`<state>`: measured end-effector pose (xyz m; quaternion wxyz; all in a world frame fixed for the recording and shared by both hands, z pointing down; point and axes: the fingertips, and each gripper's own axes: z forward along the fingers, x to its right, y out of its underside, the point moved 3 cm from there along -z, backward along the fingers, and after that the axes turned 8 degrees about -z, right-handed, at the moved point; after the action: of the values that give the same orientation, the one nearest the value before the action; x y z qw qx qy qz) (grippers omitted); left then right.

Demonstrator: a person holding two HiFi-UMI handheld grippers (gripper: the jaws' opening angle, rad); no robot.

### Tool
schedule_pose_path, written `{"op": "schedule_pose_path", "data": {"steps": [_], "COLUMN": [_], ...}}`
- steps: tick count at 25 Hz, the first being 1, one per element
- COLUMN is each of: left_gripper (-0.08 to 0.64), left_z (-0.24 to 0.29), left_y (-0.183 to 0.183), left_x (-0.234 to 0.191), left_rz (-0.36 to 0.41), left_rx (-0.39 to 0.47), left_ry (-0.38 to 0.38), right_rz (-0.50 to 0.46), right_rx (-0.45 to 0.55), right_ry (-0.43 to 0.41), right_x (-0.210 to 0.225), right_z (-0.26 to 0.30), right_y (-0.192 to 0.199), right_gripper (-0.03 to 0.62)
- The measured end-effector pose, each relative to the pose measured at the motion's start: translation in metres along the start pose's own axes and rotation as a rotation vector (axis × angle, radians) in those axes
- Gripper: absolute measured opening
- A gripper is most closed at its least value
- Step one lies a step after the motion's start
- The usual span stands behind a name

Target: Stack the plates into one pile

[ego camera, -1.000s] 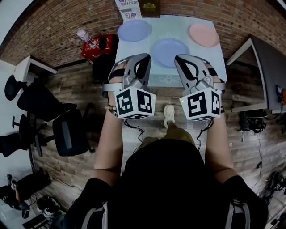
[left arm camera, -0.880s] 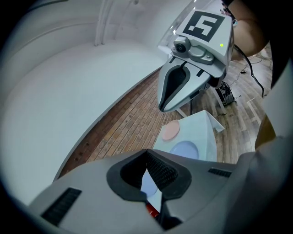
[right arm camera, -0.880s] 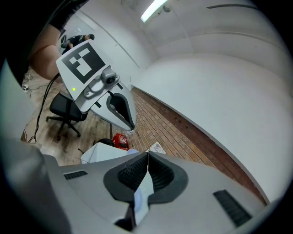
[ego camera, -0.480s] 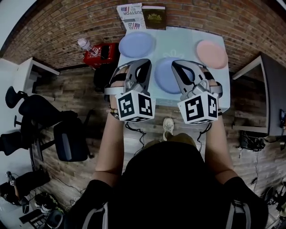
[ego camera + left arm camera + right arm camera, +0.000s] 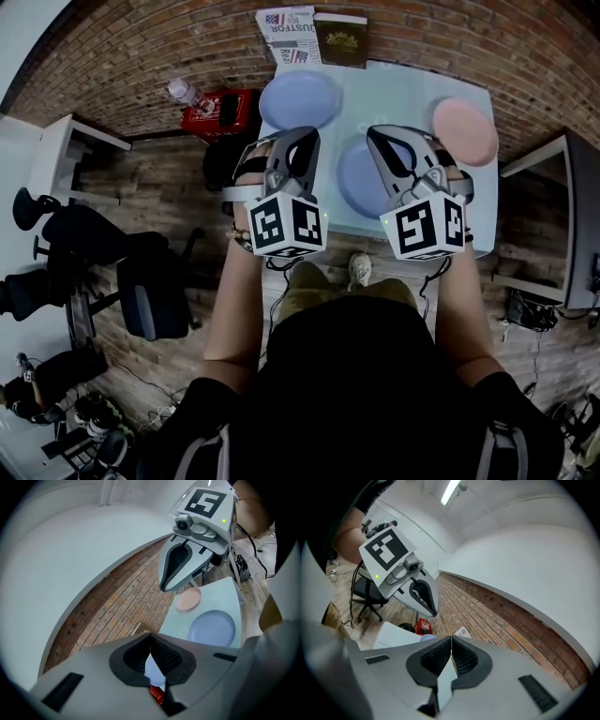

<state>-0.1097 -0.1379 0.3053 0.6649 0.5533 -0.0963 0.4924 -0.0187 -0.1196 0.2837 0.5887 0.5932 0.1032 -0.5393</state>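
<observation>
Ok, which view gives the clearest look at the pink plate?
The head view: the pink plate is seen from above, nearly whole, at the table's far right corner. The left gripper view shows it smaller and at a slant, beyond a blue plate. The right gripper view does not show it.

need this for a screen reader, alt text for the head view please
From above, a person holds the left gripper and right gripper, both shut, at a pale table. Three plates lie apart on it: far blue plate, near blue plate, pink plate.
</observation>
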Motion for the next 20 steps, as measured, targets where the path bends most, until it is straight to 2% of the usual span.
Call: {"op": "schedule_pose_path", "data": {"steps": [13, 20], "left_gripper": [0.021, 0.021], "left_z": [0.028, 0.034], "left_y": [0.04, 0.061], "left_x": [-0.057, -0.07], "left_rz": [0.038, 0.05], "left_rx": [0.077, 0.09], "left_ry": [0.107, 0.141], "right_rz": [0.031, 0.046], "right_rx": [-0.098, -0.129], "right_ry": [0.072, 0.068], "right_x": [0.018, 0.01], "right_z": [0.061, 0.08], "right_y": [-0.036, -0.047], "right_gripper": [0.035, 0.035]}}
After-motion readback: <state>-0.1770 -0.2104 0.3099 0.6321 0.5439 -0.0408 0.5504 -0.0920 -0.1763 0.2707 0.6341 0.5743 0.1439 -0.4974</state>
